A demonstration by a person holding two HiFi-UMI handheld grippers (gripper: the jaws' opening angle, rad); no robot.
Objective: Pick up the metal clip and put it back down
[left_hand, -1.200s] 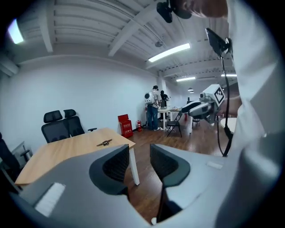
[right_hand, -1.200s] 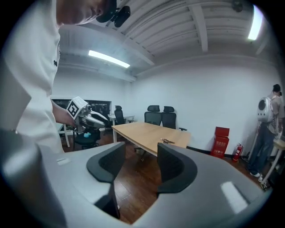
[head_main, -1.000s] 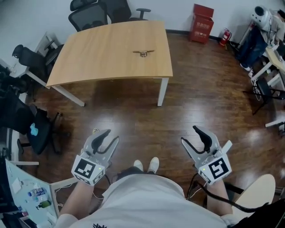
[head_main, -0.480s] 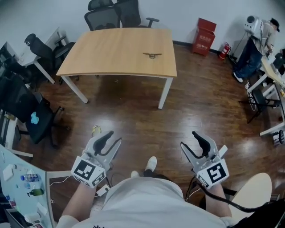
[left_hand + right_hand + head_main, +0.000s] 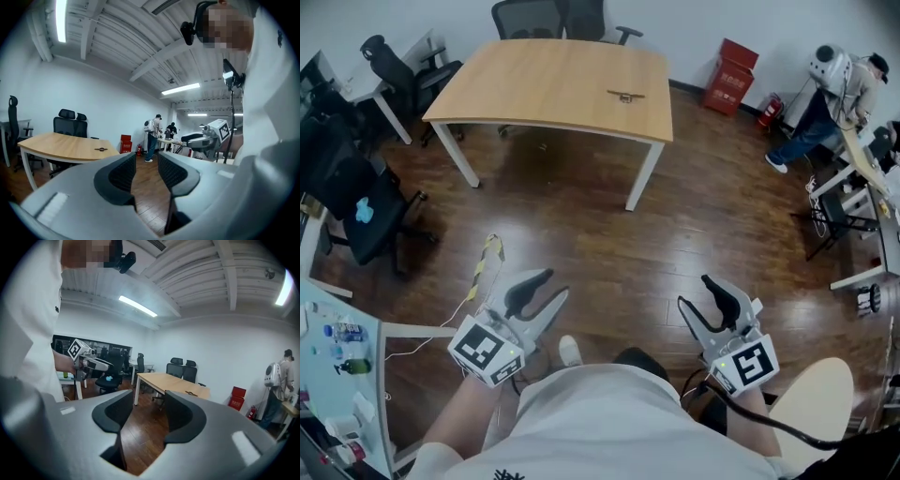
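A small metal clip [image 5: 625, 96] lies on the wooden table [image 5: 534, 84] at the far side of the room; it also shows in the left gripper view as the clip [image 5: 100, 150] and in the right gripper view as the clip [image 5: 191, 393]. My left gripper [image 5: 546, 286] is held low near my body, far from the table, open and empty. My right gripper [image 5: 705, 292] is likewise open with nothing between its jaws. Each gripper's view shows the other one out to the side: the right gripper [image 5: 185, 138] and the left gripper [image 5: 107, 364].
Black office chairs [image 5: 530, 16] stand behind the table and another chair [image 5: 358, 202] at the left. A red box [image 5: 734, 64] and a fire extinguisher [image 5: 767, 108] sit by the far wall. A person [image 5: 825, 103] stands at desks on the right. Dark wooden floor [image 5: 609, 244] lies between me and the table.
The view has shifted: the table and clip sit a little further right and higher in the picture. Both grippers stay open and low; the left one has tilted slightly right.
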